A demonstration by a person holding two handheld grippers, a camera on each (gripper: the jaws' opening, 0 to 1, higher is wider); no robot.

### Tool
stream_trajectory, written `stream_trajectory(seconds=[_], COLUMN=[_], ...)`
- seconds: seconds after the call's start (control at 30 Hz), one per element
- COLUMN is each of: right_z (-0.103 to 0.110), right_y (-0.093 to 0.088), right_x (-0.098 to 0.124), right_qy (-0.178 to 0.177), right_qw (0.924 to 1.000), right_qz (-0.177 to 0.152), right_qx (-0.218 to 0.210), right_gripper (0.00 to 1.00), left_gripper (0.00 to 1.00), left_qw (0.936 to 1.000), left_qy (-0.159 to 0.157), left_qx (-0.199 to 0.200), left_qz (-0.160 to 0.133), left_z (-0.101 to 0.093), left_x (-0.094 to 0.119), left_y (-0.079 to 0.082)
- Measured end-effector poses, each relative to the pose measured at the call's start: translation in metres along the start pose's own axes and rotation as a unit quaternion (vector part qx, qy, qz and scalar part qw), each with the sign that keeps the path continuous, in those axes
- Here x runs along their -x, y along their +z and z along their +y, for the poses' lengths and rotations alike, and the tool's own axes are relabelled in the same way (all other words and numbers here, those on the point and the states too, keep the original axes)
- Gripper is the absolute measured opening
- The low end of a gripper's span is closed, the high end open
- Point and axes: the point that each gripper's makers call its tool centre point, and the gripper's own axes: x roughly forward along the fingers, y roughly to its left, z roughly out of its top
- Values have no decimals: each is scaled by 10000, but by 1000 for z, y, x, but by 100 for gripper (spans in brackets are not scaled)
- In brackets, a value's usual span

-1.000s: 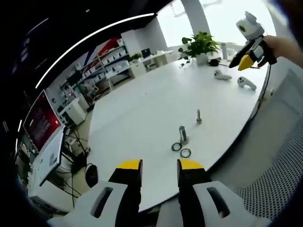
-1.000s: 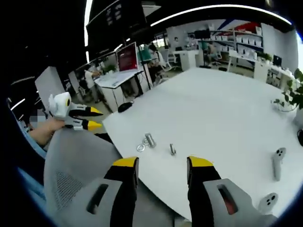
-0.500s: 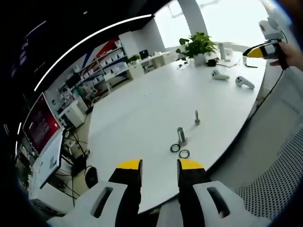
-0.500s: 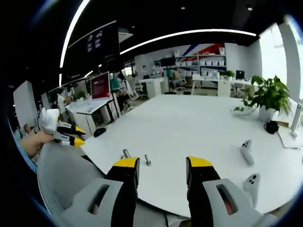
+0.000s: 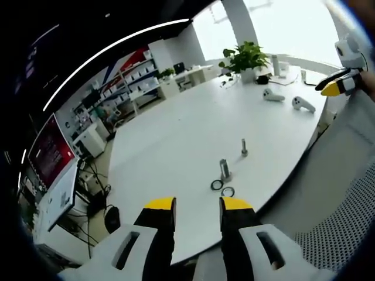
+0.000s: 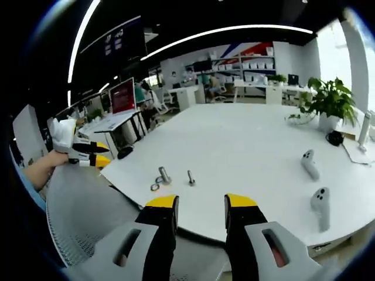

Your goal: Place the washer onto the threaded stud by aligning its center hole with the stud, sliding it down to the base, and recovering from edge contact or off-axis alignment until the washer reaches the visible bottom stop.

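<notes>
Two washers lie side by side near the white table's front edge, a dark ring [image 5: 217, 185] and a paler ring [image 5: 228, 191]. Just behind them stands a thick metal post [image 5: 224, 170], and farther back a thin threaded stud [image 5: 244, 147]. My left gripper [image 5: 197, 205] hangs open and empty short of the table edge. The right gripper view has the washers [image 6: 155, 187], the post [image 6: 163, 174] and the stud [image 6: 190, 177] to the left of my right gripper [image 6: 200, 203], which is open and empty. A hand holds the left gripper [image 6: 88, 153] at the far left.
Two white controllers [image 5: 272, 94] [image 5: 304, 103] lie farther along the table, with a potted plant [image 5: 243, 55] behind them. A grey mesh chair [image 6: 88, 216] stands between me and the table edge. Desks, monitors and shelves fill the room beyond.
The right gripper has swung, so its view tipped up across the table and then lowered a little; in the left gripper view it drifted right and down. The parts on the table have not moved.
</notes>
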Motion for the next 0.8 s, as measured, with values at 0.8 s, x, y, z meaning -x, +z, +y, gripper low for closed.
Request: stream_trajectory(seconds=[0.8], right_z=[15], right_y=[-17], right_x=[-17], right_qy=[-158], right_qw=[9973], right_qz=[332], right_qx=[638], right_gripper=[29], left_gripper=[31], left_qw=[9553], left_qy=[-2582], left_qx=[-800], left_qz=[1201], left_z=[-51], left_x=[-23], left_y=[-20])
